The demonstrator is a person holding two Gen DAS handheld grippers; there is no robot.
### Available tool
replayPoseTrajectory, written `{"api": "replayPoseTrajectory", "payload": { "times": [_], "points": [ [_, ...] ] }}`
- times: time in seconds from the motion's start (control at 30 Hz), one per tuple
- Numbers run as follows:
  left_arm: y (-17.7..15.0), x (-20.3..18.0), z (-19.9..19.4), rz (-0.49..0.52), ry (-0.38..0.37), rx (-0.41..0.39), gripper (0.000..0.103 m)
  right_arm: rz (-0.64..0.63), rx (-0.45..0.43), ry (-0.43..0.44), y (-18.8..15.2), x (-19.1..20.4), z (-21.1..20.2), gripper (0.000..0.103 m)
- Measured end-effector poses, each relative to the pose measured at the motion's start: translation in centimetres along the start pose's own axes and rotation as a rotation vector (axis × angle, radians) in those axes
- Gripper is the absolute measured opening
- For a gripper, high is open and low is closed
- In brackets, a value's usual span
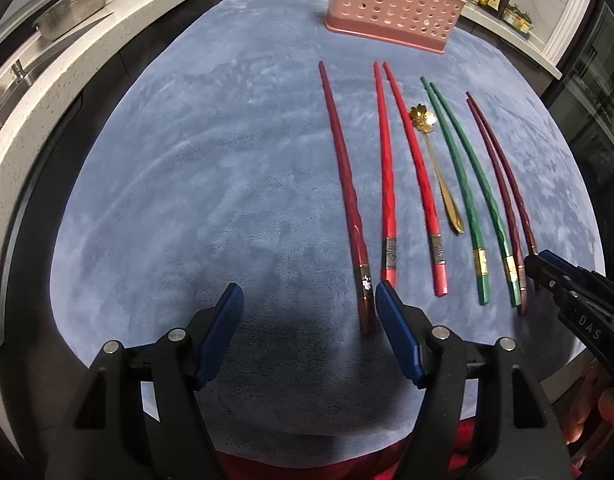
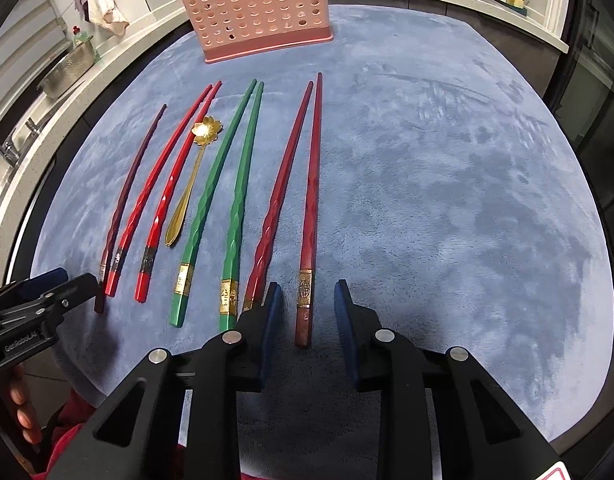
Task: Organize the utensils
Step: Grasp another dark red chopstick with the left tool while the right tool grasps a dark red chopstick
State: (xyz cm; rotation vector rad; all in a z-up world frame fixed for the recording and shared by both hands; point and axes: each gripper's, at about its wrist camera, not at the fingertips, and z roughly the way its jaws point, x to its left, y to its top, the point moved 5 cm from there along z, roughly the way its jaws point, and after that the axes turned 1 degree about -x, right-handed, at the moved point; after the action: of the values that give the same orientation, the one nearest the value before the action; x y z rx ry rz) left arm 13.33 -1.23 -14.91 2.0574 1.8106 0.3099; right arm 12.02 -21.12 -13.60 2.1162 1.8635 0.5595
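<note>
Straddling near end of far-right dark red chopstick (image 2: 308,216), right gripper (image 2: 307,300) half-closed, pads not touching; left gripper (image 1: 307,300) open, empty. Risk: left pad snags the neighbouring chopstick (image 2: 273,200).

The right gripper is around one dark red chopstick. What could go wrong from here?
1. The right gripper is not yet pressing on the dark red chopstick; a neighbouring chopstick lies against its left finger and may get pushed.
2. The left gripper straddles bare cloth; the lone chopstick lies beside its right finger, so closing may miss it.
</note>
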Motion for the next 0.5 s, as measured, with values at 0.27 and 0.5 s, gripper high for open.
{"api": "replayPoseTrajectory", "payload": {
  "times": [0.27,0.5],
  "points": [
    [0.0,-0.3,0.7,0.018,0.021,0.01,0.065,-0.006,-0.001,-0.006,-0.02,0.06,0.15,0.025],
    [-0.08,-0.32,1.08,0.024,0.039,0.02,0.06,-0.005,-0.001,-0.006,-0.04,0.09,0.14,0.025]
  ]
}}
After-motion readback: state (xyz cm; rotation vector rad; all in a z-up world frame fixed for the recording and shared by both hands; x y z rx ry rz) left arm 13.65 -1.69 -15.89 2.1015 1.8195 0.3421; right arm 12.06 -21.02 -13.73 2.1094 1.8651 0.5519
